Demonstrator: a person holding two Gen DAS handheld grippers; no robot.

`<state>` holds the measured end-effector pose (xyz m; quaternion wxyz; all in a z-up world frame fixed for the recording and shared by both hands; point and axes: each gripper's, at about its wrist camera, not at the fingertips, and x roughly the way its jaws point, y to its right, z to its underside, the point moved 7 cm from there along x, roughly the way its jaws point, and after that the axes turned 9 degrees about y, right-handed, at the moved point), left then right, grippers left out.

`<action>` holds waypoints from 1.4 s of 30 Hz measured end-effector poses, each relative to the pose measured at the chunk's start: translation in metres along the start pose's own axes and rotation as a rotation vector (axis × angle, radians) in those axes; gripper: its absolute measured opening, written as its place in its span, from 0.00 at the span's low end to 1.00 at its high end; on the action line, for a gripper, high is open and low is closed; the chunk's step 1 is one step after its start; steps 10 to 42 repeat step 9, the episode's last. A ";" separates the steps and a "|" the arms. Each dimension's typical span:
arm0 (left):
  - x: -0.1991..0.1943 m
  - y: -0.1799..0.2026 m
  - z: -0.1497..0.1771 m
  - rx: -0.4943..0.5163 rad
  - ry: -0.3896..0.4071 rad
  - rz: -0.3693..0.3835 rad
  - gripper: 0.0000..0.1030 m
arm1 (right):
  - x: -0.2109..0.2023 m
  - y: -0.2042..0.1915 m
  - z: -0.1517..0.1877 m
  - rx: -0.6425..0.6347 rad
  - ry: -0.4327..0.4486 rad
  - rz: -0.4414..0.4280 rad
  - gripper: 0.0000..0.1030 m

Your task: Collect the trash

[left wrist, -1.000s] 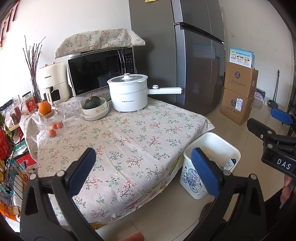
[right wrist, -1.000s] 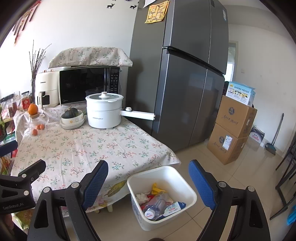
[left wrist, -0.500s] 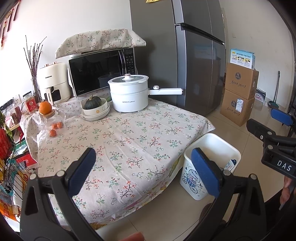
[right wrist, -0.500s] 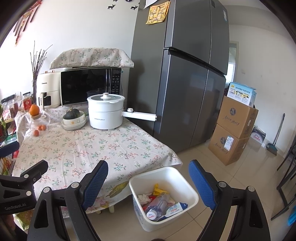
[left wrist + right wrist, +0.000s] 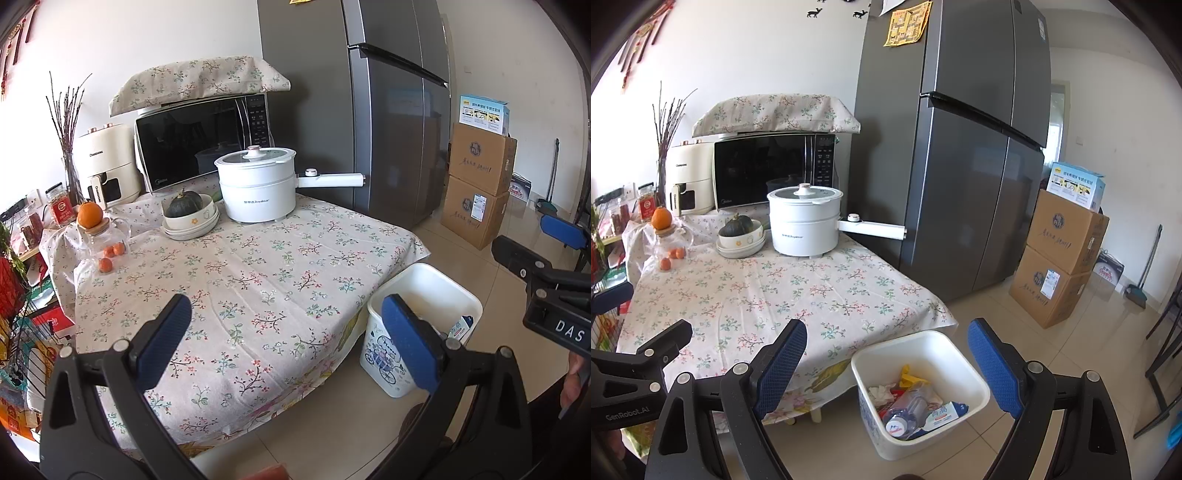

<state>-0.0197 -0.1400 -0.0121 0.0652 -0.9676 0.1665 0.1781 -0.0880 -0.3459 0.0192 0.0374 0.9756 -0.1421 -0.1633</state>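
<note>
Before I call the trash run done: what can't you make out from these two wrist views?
- Bottom of the white bin: right wrist view, the plastic bottle and wipes pack cover whatever lies underneath.
- Bin contents in left wrist view: hidden by the near wall and the left gripper finger.
- Floor under the table: hidden by the hanging cloth, both views.
- Print on the wipes pack: too small.

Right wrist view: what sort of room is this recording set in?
Most likely a home kitchen or dining corner: a tall grey fridge, a microwave and an electric pot on a cloth-covered table.
</note>
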 end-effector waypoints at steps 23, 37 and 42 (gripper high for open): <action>0.003 0.000 0.002 -0.007 -0.018 0.001 0.99 | 0.000 -0.001 0.001 0.001 -0.003 -0.003 0.88; 0.003 0.000 0.002 -0.007 -0.018 0.001 0.99 | 0.000 -0.001 0.001 0.001 -0.003 -0.003 0.88; 0.003 0.000 0.002 -0.007 -0.018 0.001 0.99 | 0.000 -0.001 0.001 0.001 -0.003 -0.003 0.88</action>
